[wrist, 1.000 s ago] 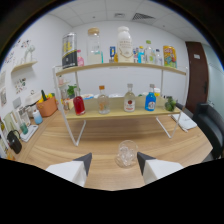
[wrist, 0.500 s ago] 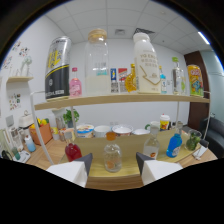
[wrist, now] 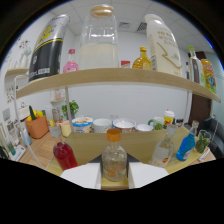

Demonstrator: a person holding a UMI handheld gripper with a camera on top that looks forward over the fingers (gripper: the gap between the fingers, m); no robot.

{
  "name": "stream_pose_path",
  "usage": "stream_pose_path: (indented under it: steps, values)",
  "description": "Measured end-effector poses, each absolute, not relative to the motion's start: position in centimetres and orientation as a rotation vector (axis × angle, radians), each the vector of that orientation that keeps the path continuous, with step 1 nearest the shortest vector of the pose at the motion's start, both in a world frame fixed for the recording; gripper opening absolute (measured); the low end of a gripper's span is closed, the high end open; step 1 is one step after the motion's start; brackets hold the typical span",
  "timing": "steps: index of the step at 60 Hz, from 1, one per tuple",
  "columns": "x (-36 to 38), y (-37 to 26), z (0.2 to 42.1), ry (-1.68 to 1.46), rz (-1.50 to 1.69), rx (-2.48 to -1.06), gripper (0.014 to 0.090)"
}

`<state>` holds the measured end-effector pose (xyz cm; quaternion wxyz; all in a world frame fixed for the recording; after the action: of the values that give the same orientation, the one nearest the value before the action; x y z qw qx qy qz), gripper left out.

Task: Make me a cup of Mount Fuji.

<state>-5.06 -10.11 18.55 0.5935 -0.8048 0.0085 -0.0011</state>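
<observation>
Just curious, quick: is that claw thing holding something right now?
Gripper: open; the orange-capped bottle stands between its fingers, not visibly clamped.

A row of bowls [wrist: 107, 124] sits mid-frame behind the shelf, with a printed tub [wrist: 82, 124] at its left end. At far left an orange pot [wrist: 36, 126] holds tools. A small green plant [wrist: 71, 108] stands against the white wall.

labels on top shelf [wrist: 120, 76] bottles: unreadable | orange-capped bottle [wrist: 114, 161] base: hidden behind hand-held gripper [wrist: 114, 176] fingers
</observation>
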Motion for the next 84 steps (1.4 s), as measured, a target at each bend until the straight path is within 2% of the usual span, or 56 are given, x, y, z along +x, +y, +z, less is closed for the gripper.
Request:
stream_pose_path:
  steps: [10,20,32,42,56,68,78,84]
  values:
    - [-5.3,-12.2,20.4,0.004,-0.004,-1.845,0.0355]
    - [-6.3,-16.9,21.4,0.004,0.055,-1.820,0.0355]
    - [-7.7,-21.6,17.2,0.060,0.176,-1.877,0.0353]
    - [-8.1,-22.4,14.1,0.369,0.478,-1.908,0.0354]
    - [-7.7,-21.2,14.3,0.863,1.006,-1.722,0.0353]
    - [-6.8,-20.5,15.6,1.193,1.416,-1.445,0.0351]
    - [-5.1,-19.9,15.7,1.399,1.683,-1.192,0.0349]
    - [-4.9,-19.6,15.8,1.425,1.740,-1.135,0.0354]
